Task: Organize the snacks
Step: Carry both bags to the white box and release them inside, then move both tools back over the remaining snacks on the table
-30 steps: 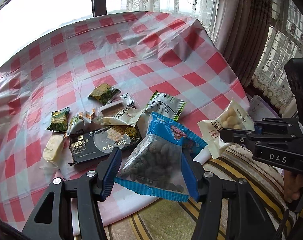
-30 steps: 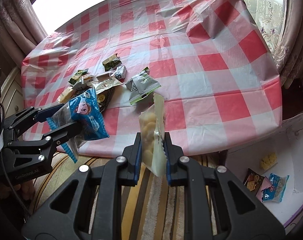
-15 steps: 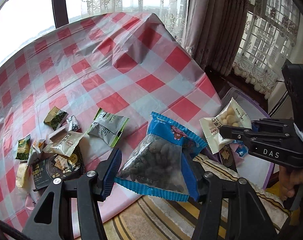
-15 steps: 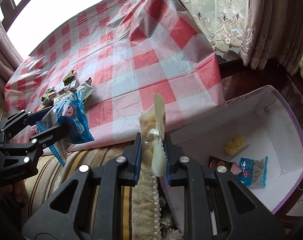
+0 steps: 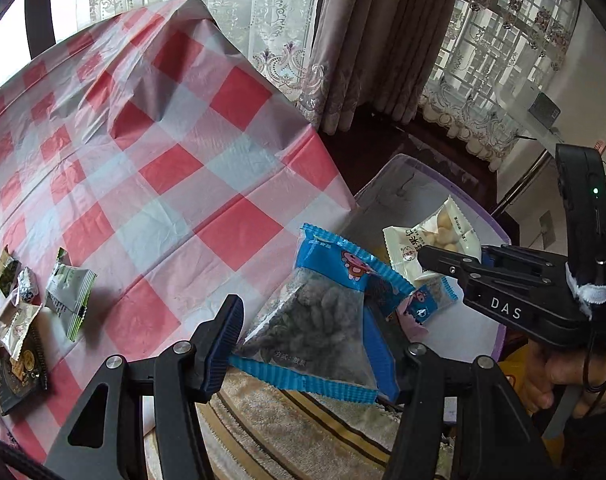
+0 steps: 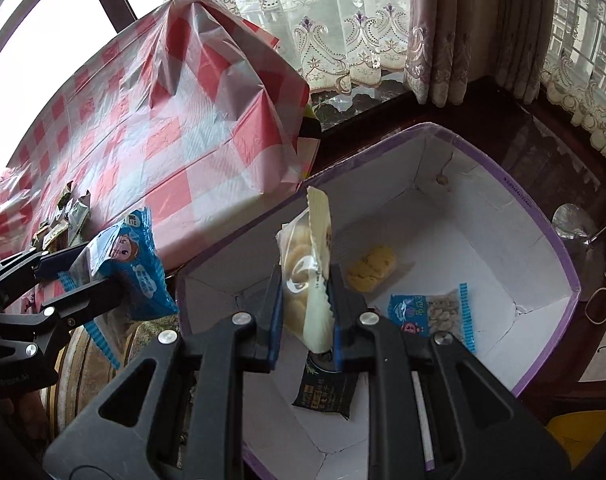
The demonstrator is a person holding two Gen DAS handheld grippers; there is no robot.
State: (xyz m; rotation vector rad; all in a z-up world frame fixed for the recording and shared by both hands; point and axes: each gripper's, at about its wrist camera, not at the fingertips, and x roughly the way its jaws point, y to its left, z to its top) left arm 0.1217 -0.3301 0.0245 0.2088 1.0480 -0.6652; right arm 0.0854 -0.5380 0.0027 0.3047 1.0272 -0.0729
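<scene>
My left gripper (image 5: 303, 344) is shut on a blue-edged clear bag of dark snacks (image 5: 323, 320), held over the striped cushion beside the table's edge. That bag (image 6: 135, 276) also shows at the left of the right wrist view. My right gripper (image 6: 305, 320) is shut on a white pouch of pale round snacks (image 6: 307, 272), held upright over the white purple-rimmed box (image 6: 503, 184). The same pouch (image 5: 427, 240) shows in the left wrist view, pinched by the right gripper's fingers (image 5: 443, 262). Several snack packets (image 5: 69, 300) lie on the red checked tablecloth (image 5: 175, 168).
Inside the box lie a yellow snack (image 6: 371, 268), a blue packet (image 6: 431, 314) and a dark packet (image 6: 325, 390). Lace curtains (image 6: 343, 28) hang behind. A striped cushion (image 5: 303, 428) lies below the left gripper. A person's hand (image 5: 559, 380) holds the right gripper.
Both grippers have swung to the right with their bags, away from the table. The white box has come into view under the right gripper.
</scene>
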